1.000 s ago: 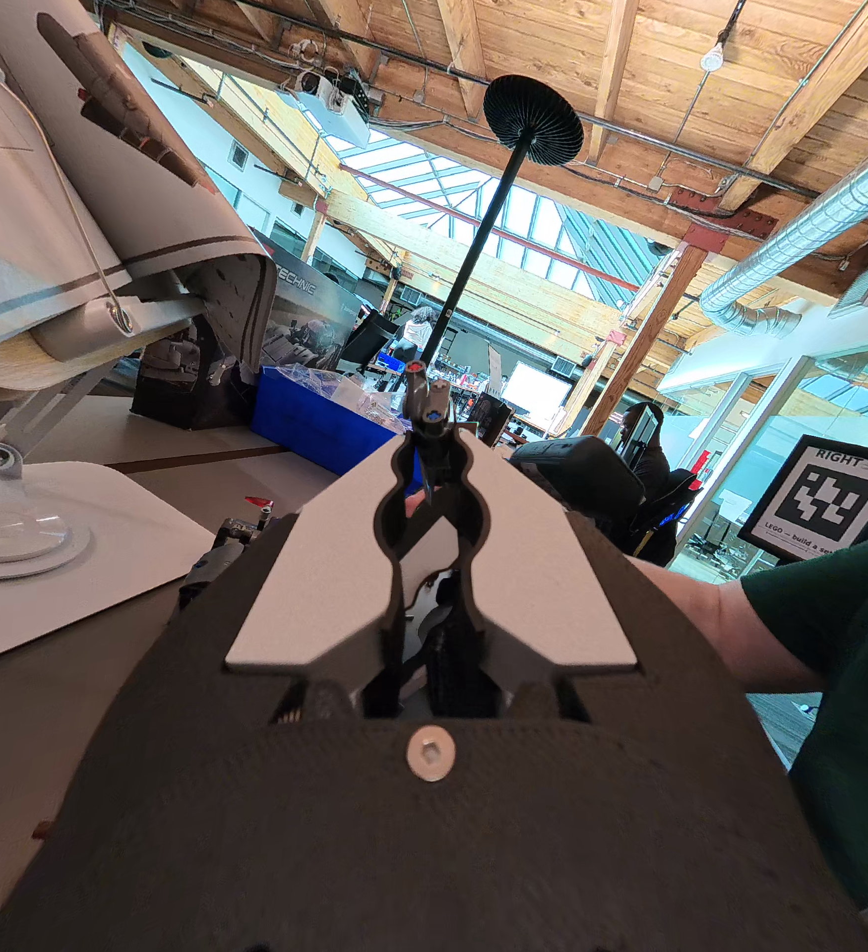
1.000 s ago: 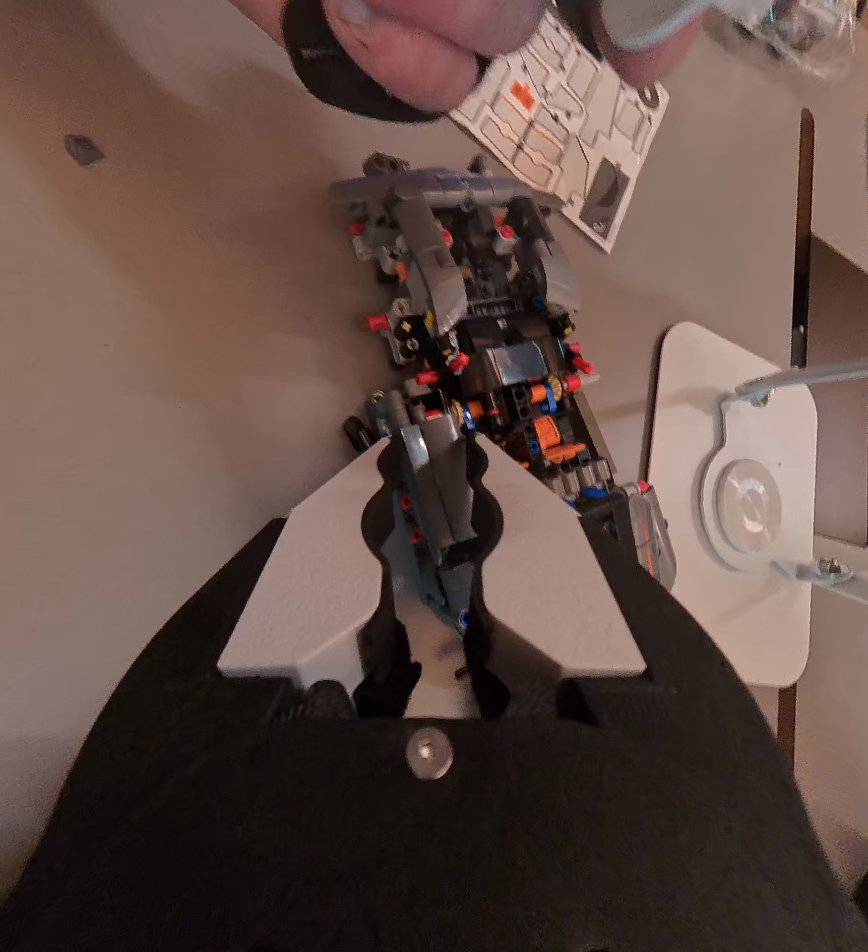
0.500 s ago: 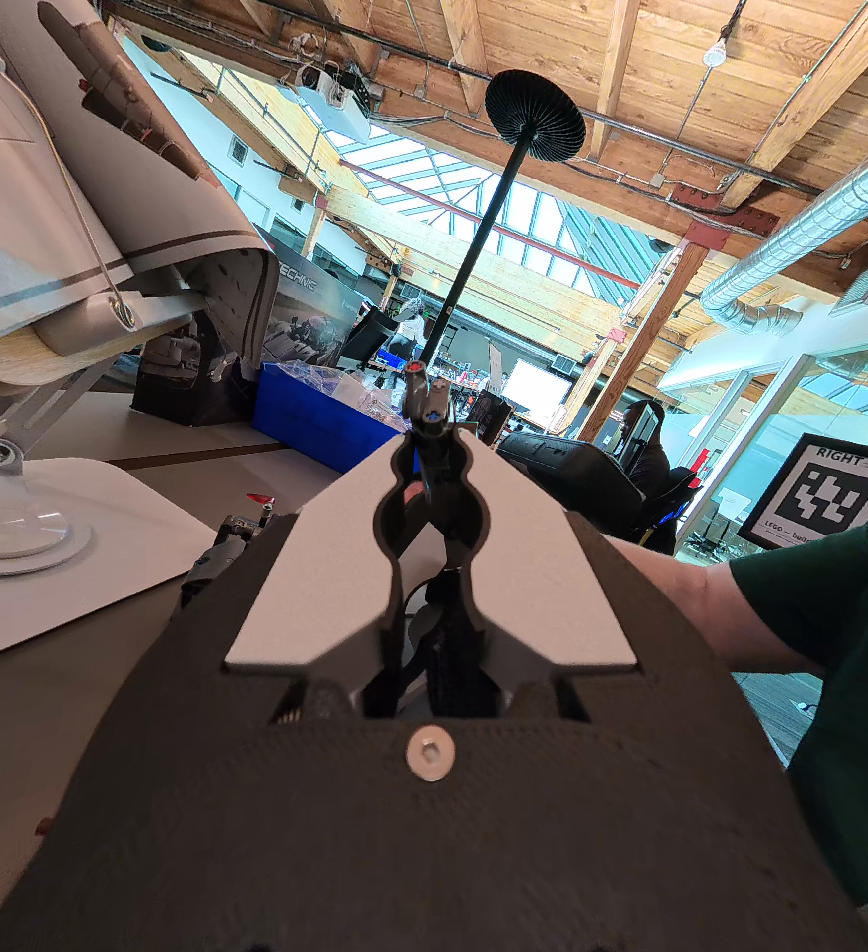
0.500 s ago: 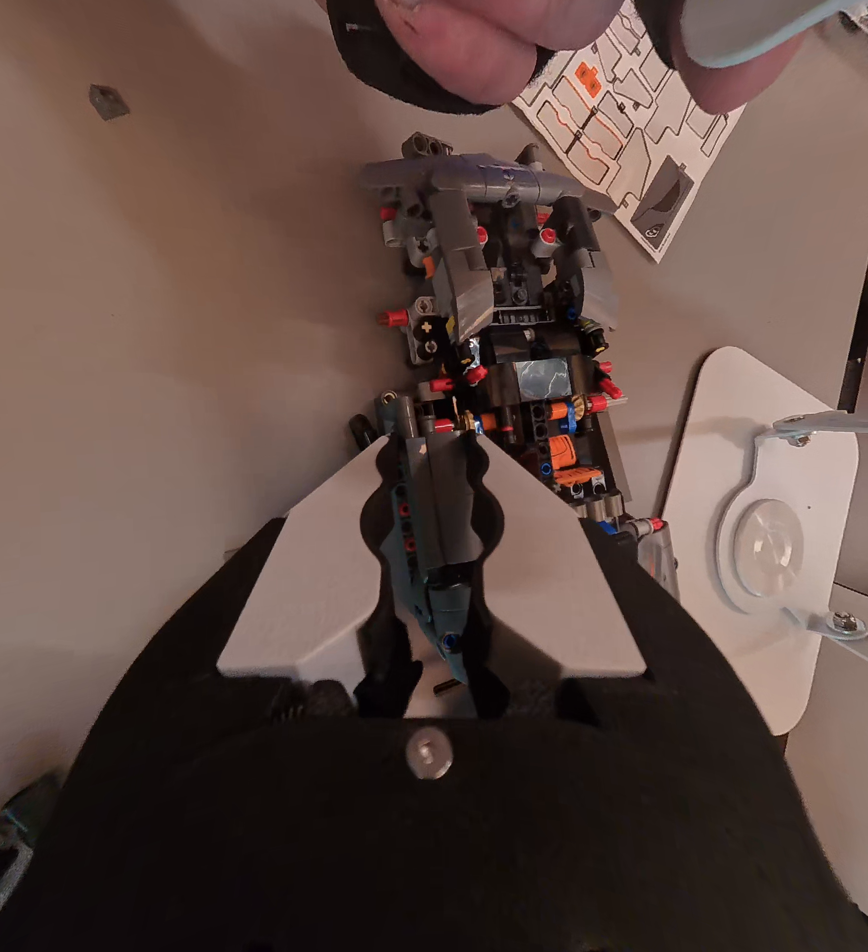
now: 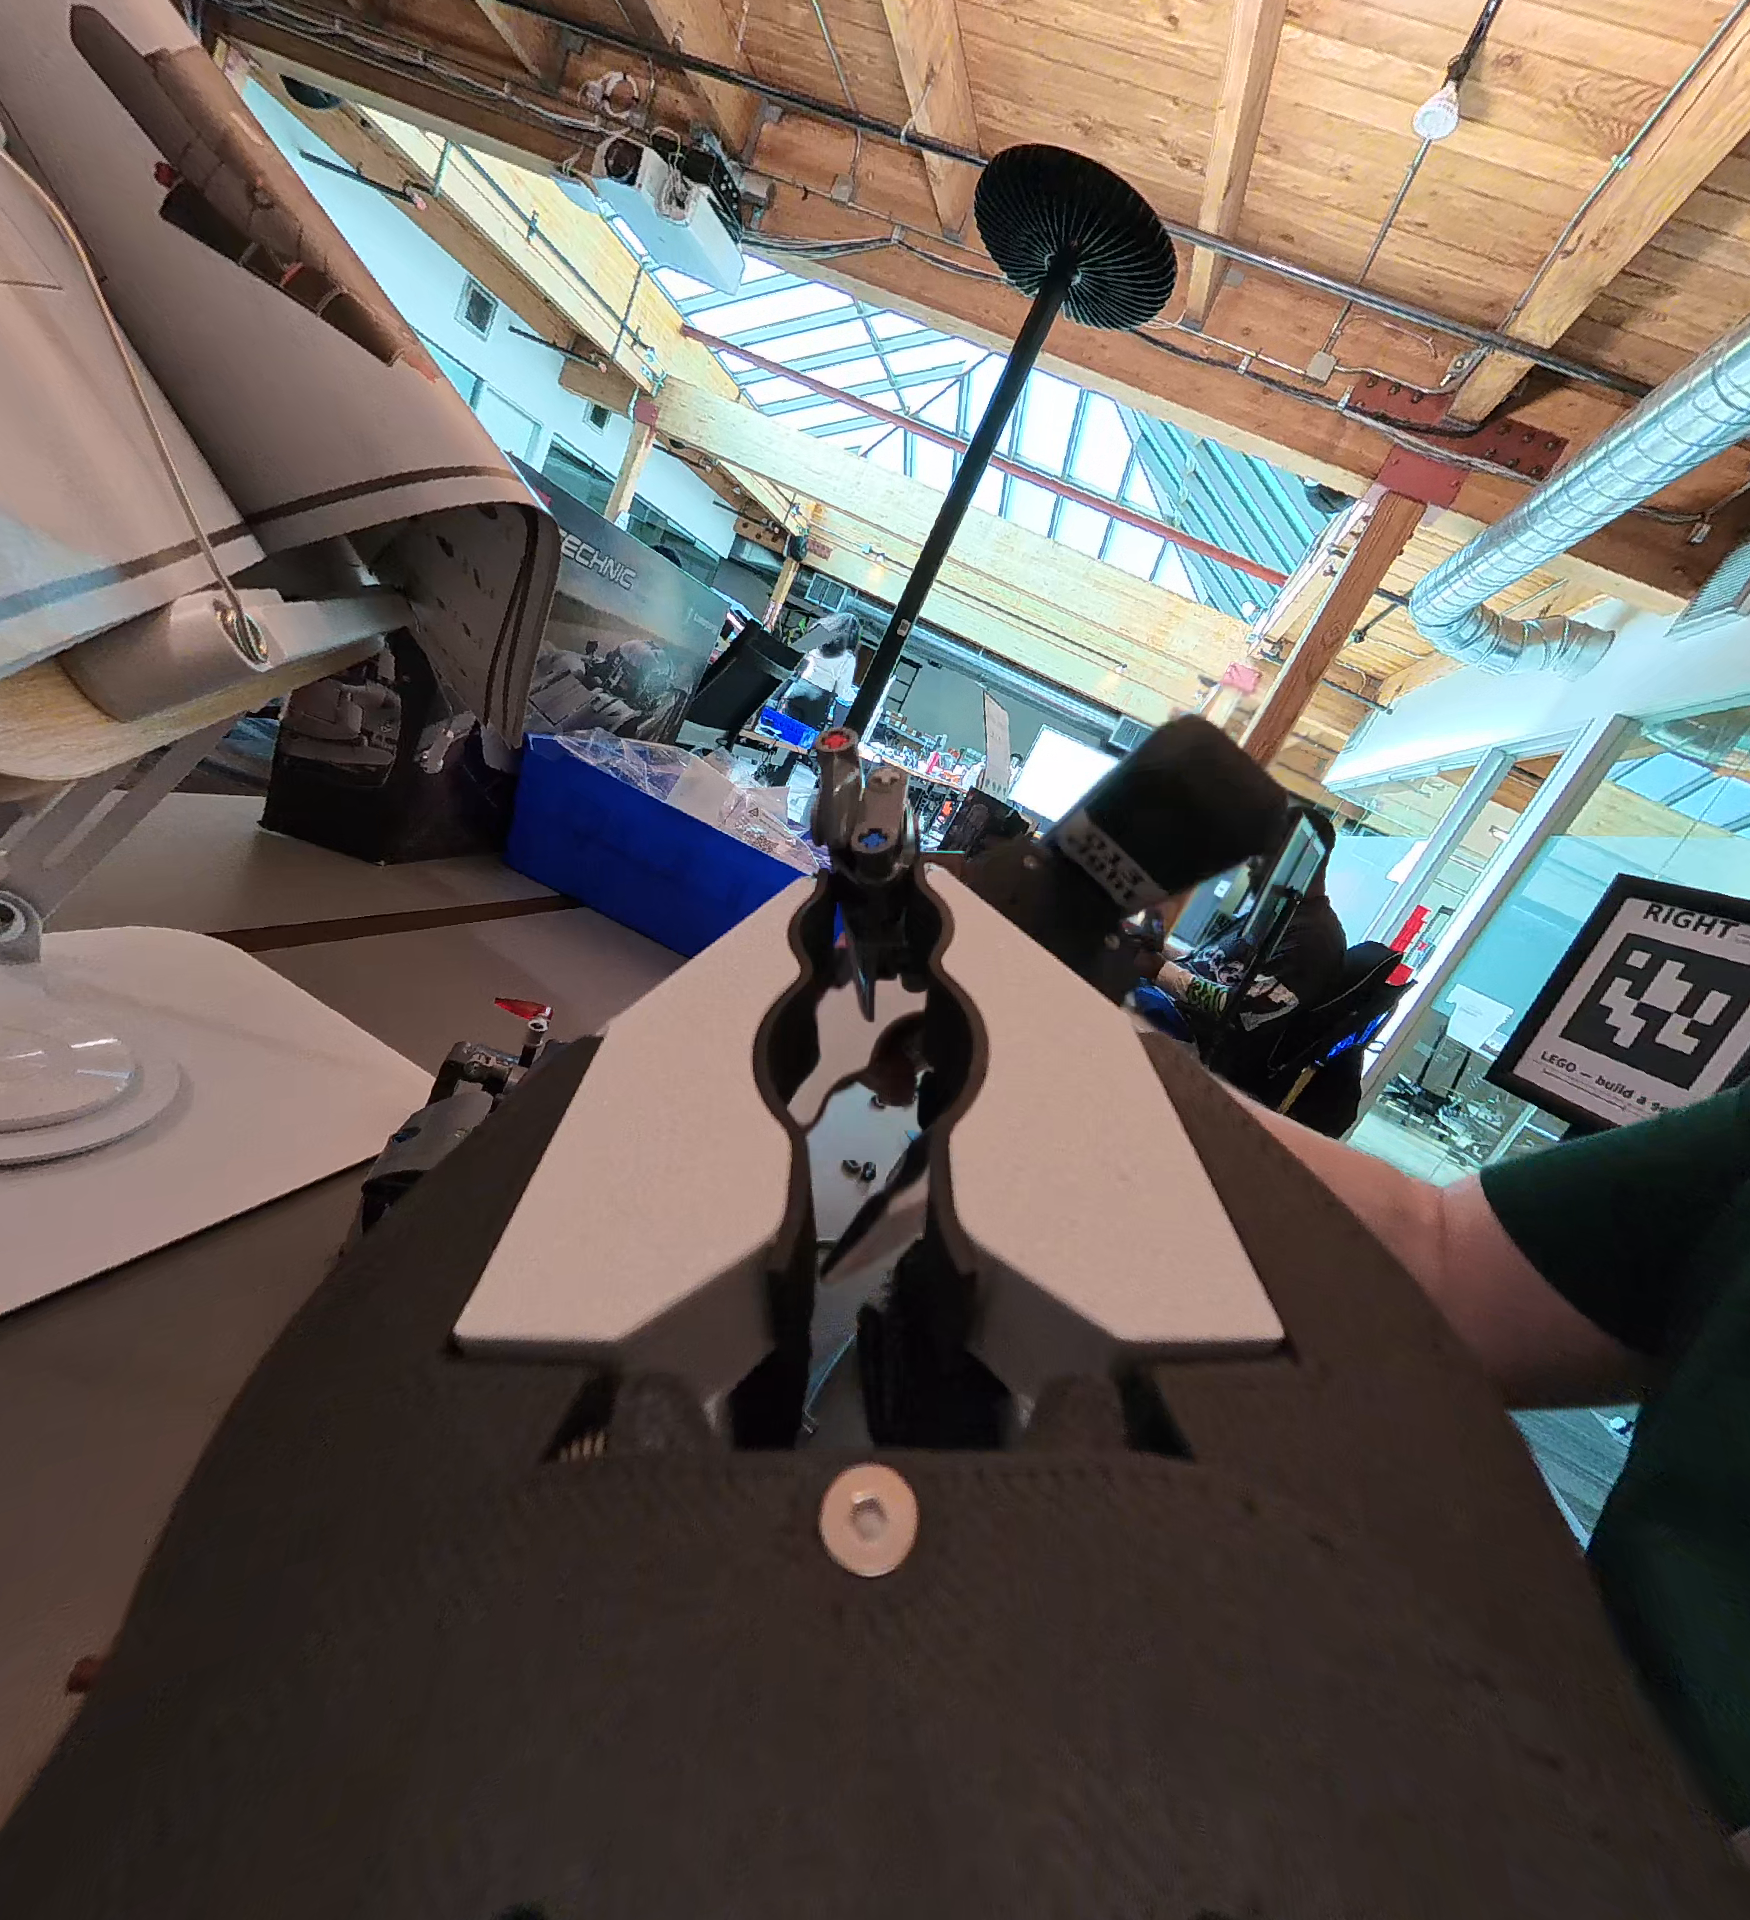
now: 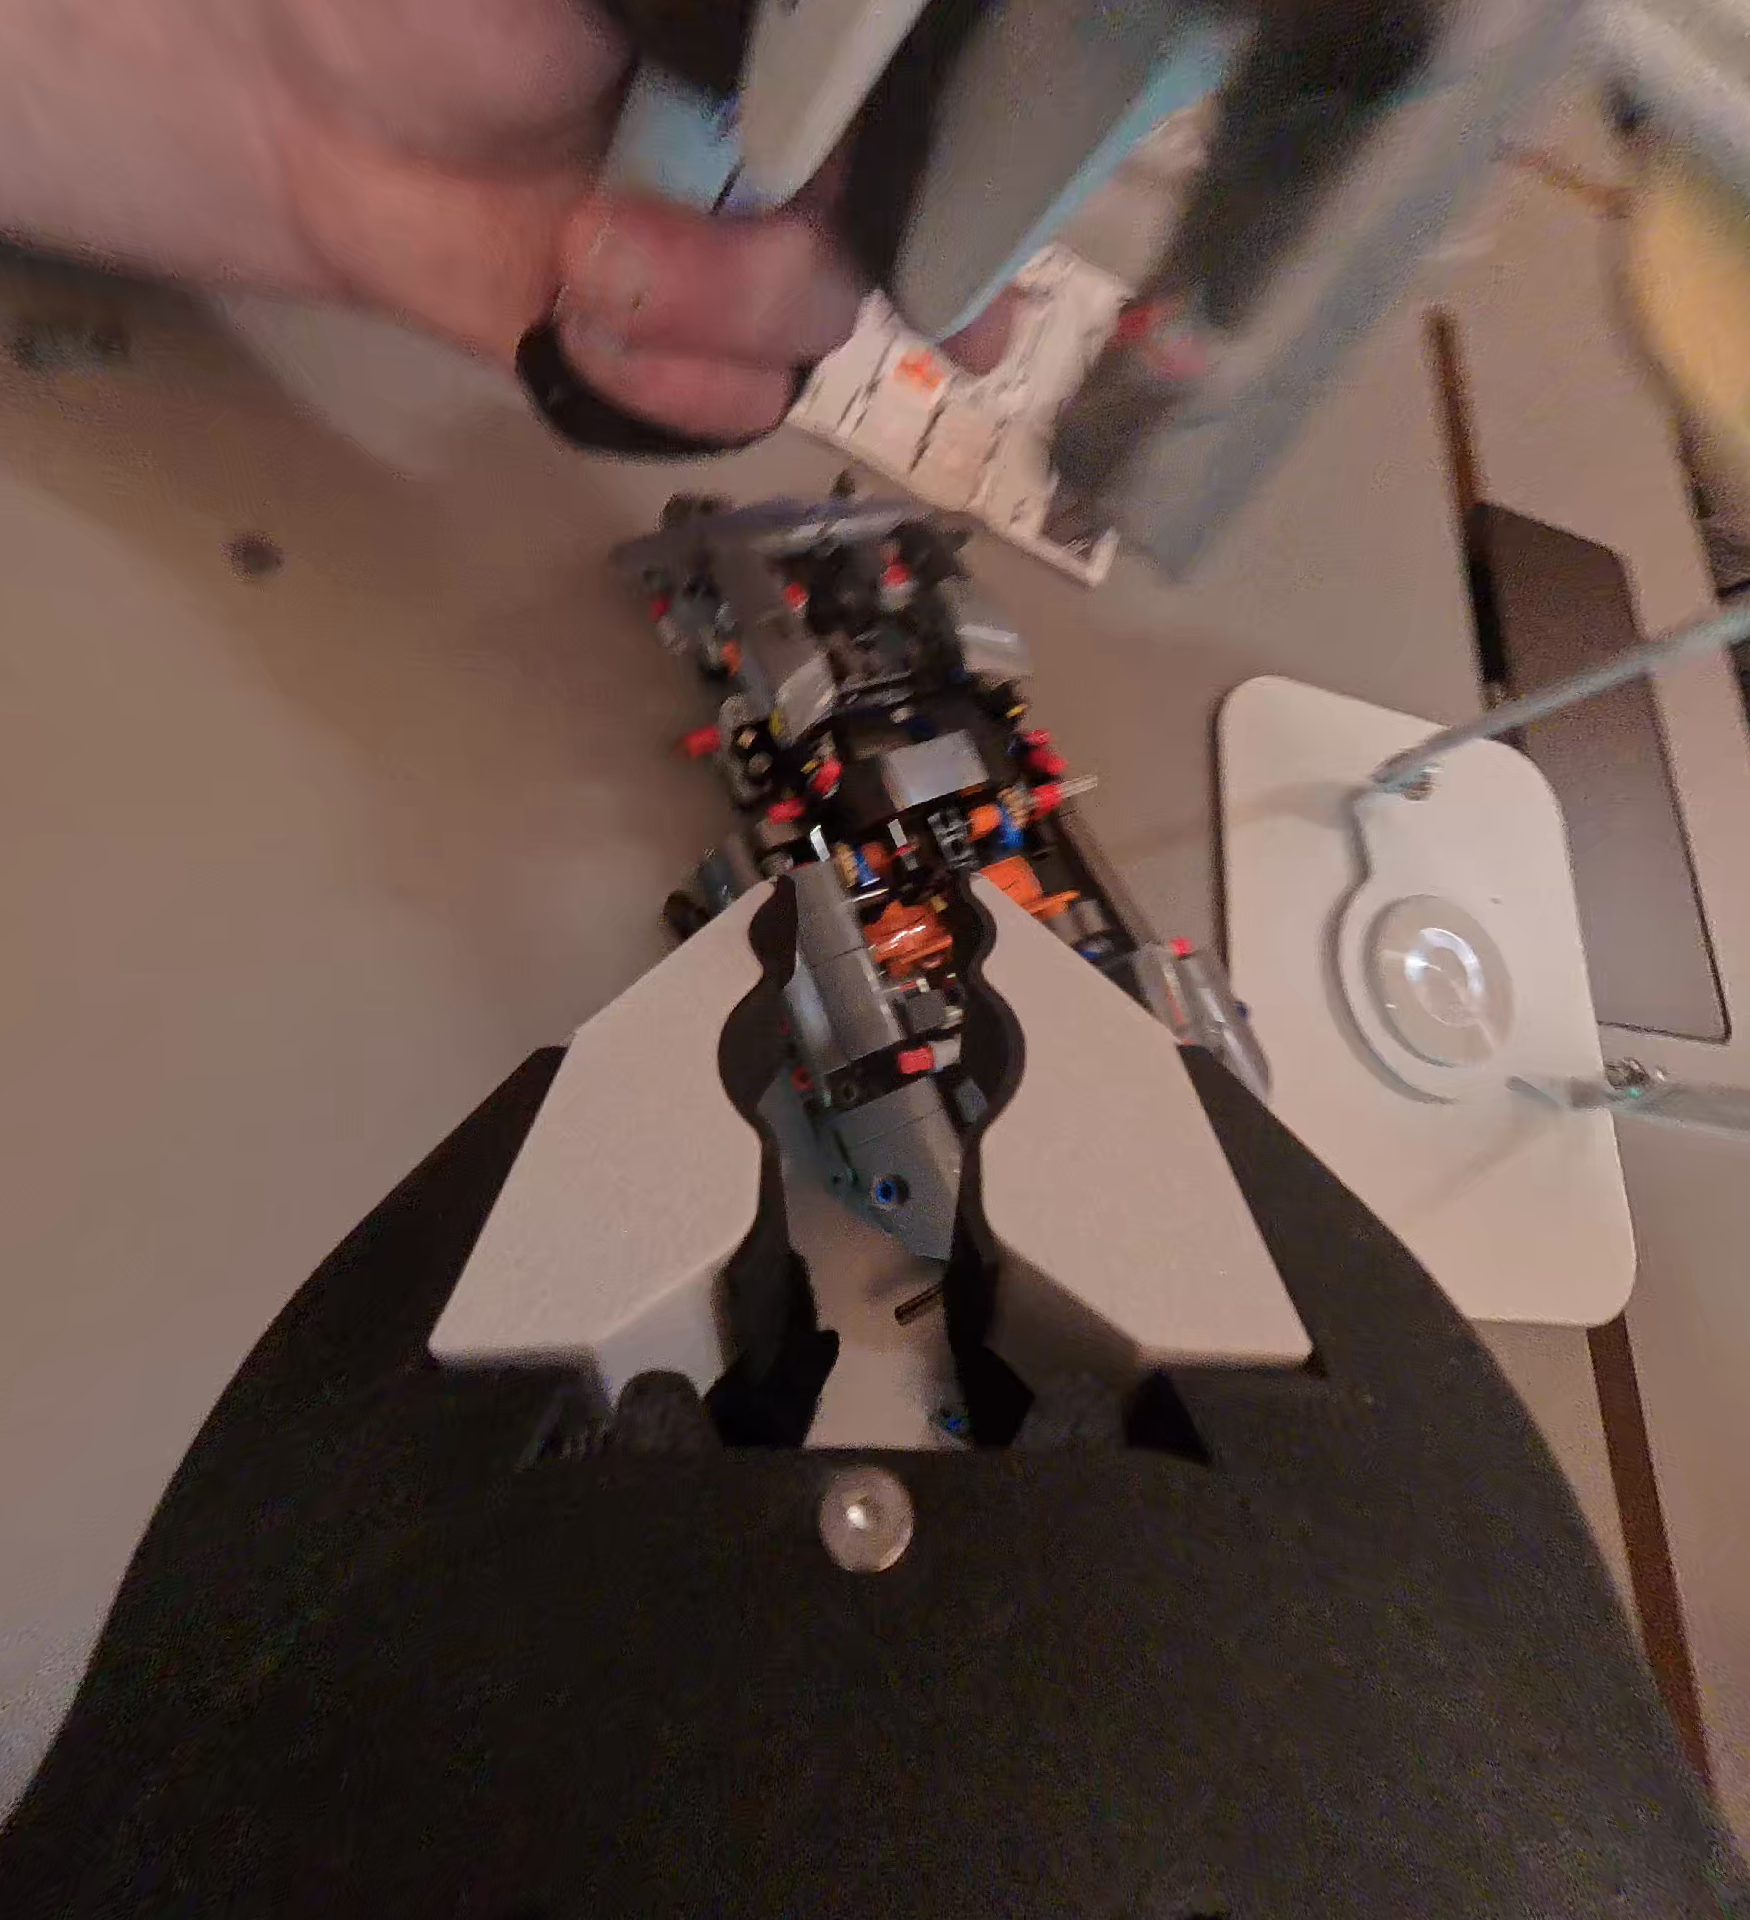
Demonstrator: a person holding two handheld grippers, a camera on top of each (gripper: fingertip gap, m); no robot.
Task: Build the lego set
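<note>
Left gripper point(image 5: 873, 906) pinches small grey lego piece point(image 5: 858, 808); right gripper point(image 6: 876, 894) jaws spread over long grey-orange lego model point(image 6: 850, 769); bare beige table point(image 6: 279, 831) at 9 o'clock.

left gripper point(image 5: 873, 914) clamps small grey lego piece point(image 5: 863, 831) at tips, blue bin point(image 5: 632, 831) behind on table.

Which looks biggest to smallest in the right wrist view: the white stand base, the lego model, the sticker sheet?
1. White stand base.
2. Lego model: longer but narrower, so close to the base.
3. Sticker sheet, blurred and partly hidden.
</note>
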